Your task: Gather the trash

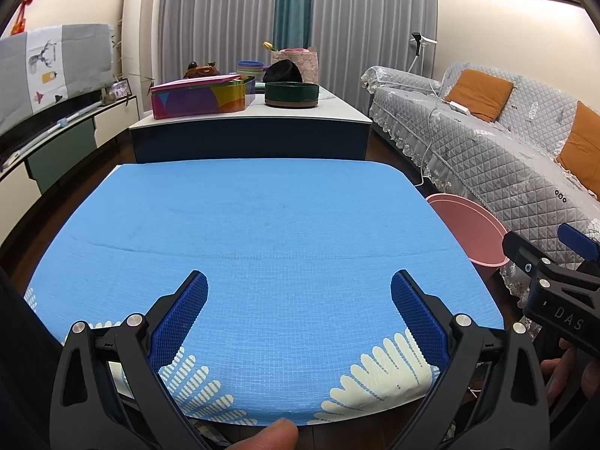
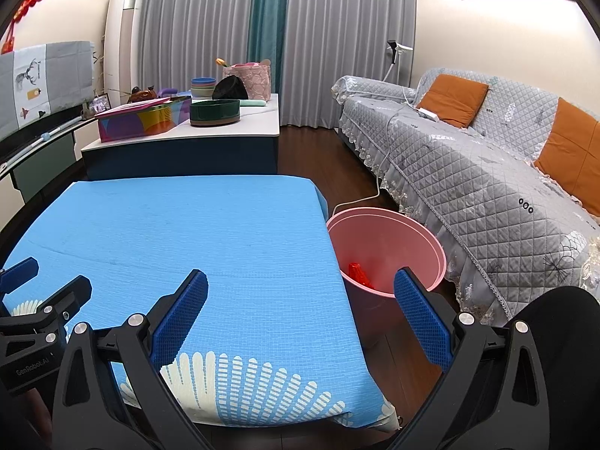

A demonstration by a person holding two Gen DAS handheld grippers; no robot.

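A pink bin (image 2: 390,240) stands on the floor by the right edge of the table with the blue cloth (image 2: 195,232); a red piece of trash (image 2: 358,273) lies inside it. In the left wrist view only part of the pink bin (image 1: 468,228) shows past the blue cloth (image 1: 262,232). My left gripper (image 1: 299,292) is open over the cloth's near part with nothing between its blue pads. My right gripper (image 2: 300,292) is open too, straddling the table's right edge, its right finger in front of the bin. Each gripper shows at the edge of the other's view.
Beyond the table stands a low white-topped cabinet (image 2: 240,127) with a colourful box (image 2: 146,118), a dark green bowl (image 2: 214,111) and other items. A grey quilted sofa (image 2: 487,172) with orange cushions runs along the right. A white cable (image 2: 360,198) lies on the wooden floor.
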